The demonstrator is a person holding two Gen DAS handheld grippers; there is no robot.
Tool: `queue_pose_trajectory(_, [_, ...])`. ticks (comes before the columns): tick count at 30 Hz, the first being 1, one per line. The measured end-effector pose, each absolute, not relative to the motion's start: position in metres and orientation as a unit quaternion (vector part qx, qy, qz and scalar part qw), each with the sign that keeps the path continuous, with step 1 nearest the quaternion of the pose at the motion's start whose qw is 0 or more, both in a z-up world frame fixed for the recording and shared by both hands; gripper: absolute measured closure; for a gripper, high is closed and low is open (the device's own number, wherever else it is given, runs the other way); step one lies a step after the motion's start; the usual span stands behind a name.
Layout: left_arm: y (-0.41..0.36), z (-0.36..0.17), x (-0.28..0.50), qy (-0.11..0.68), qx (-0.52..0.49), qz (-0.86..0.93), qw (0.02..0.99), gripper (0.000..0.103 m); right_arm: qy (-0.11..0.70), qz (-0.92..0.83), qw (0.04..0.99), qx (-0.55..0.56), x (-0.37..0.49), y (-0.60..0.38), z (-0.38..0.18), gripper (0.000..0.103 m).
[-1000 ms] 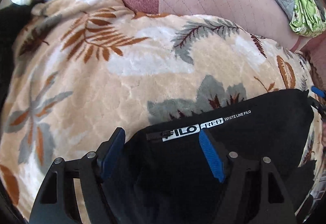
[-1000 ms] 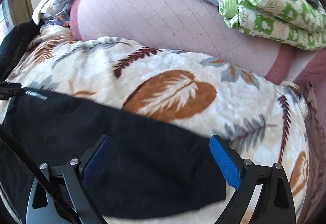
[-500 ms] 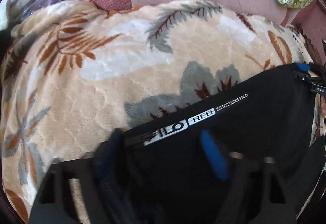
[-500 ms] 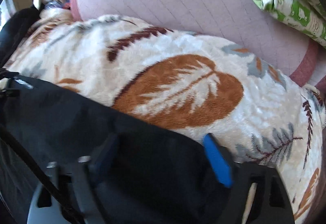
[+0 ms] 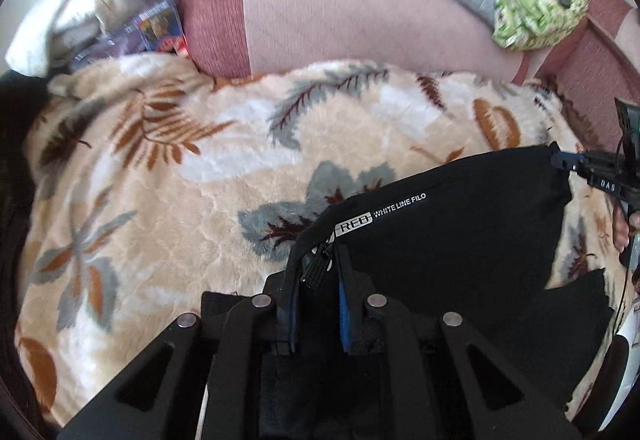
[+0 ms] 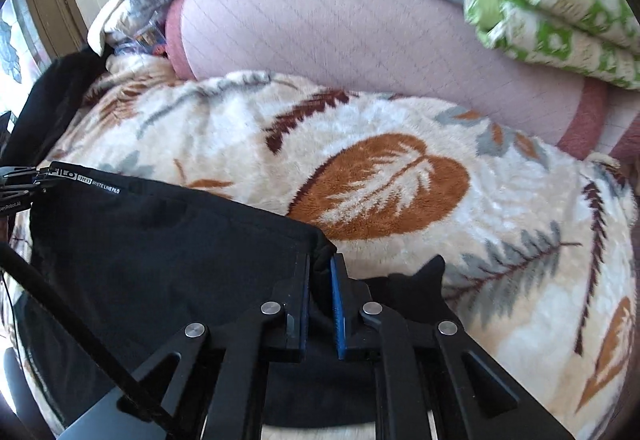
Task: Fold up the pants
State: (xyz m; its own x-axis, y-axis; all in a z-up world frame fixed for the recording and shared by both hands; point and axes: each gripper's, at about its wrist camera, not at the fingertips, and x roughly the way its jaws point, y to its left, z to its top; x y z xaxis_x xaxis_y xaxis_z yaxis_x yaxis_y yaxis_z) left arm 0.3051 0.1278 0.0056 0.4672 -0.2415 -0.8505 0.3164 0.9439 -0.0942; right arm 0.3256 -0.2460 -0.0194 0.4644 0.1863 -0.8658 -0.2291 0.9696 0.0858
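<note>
On the leaf-patterned plush blanket [image 5: 168,200]: black soft-knit pants [image 5: 460,224] — limp, light; left gripper [image 5: 318,280] and right gripper [image 6: 320,280] clamped on opposite waistband corners — sensible holds.

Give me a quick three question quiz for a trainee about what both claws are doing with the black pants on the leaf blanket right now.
1. True or false: the left claw is shut on the pants.
2. What does the right claw grip? A) green quilt B) pants edge C) nothing
3. Fill in: the pants lie on the ___ with a leaf print.

Key: 1 true; 2 B; 3 blanket
</note>
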Motion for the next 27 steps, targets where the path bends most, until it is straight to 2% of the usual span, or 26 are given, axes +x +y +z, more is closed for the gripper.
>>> queue_pose_trajectory(6, [0.130,0.045,0.239,0.447,0.032,-0.164,0.879,0.088,0.475,0.113,0.873,0.004,0.259,-0.256,0.016,0.093])
queue_pose_trajectory(8, [0.129,0.051,0.208,0.428,0.047,-0.152,0.890,0.088,0.468,0.105,0.878,0.014,0.225,-0.258,0.023,0.098])
queue_pose_trajectory(10, [0.130,0.050,0.175,0.413,0.051,-0.144,0.898,0.088,0.463,0.097,0.881,0.022,0.197,-0.260,0.026,0.098])
queue_pose_trajectory(16, [0.139,0.025,0.090,0.407,0.042,-0.118,0.905,0.083,0.465,0.081,0.877,0.086,0.101,-0.269,0.020,0.098])
queue_pose_trajectory(23, [0.156,-0.026,0.041,0.478,0.000,-0.082,0.874,0.070,0.512,0.052,0.847,0.133,0.013,-0.268,-0.020,0.096])
queue_pose_trajectory(24, [0.159,-0.029,0.036,0.480,-0.009,-0.081,0.874,0.069,0.521,0.047,0.841,0.138,0.008,-0.269,-0.026,0.093])
queue_pose_trajectory(26, [0.166,-0.027,0.026,0.482,-0.034,-0.077,0.872,0.066,0.531,0.030,0.832,0.158,-0.006,-0.275,-0.033,0.080])
queue_pose_trajectory(27, [0.169,-0.025,0.022,0.482,-0.041,-0.076,0.872,0.060,0.529,0.022,0.832,0.165,-0.010,-0.279,-0.033,0.067])
